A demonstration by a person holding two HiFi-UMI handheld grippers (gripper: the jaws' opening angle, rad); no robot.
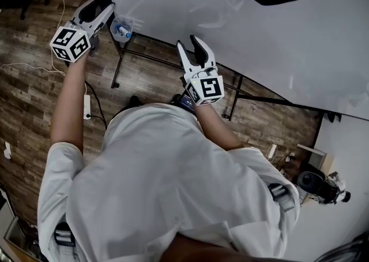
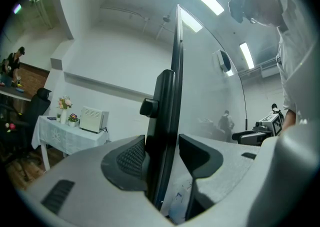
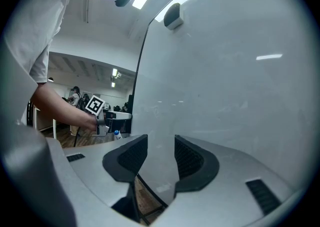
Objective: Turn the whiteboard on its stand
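Seen in the head view, a person in a white shirt [image 1: 173, 174] is standing over a wood floor [image 1: 34, 88] and facing a large whiteboard [image 1: 202, 7] that is tilting on its black stand [image 1: 119, 64]. The left gripper [image 1: 104, 12] is reaching to the board's left edge while the right gripper [image 1: 193, 44] is meeting its lower edge, and a small tray [image 1: 122, 29] is sitting just beside the left gripper. In the left gripper view, the board is showing edge-on and the jaws are clamping on its dark side frame [image 2: 165, 106]. One pad is pressing the frame and the other is seemingly lying against the white face, just below a black knob [image 2: 149, 107]. A table [image 2: 60, 138] with a white cloth, flowers [image 2: 64, 103] and a white appliance [image 2: 93, 119] is standing against the far wall. In the right gripper view, the jaws are standing apart, straddling the board's lower edge with a gap showing at each pad and gripping nothing. The white surface is filling the right of that view, and the left gripper with its marker cube is showing beyond the board's far edge.
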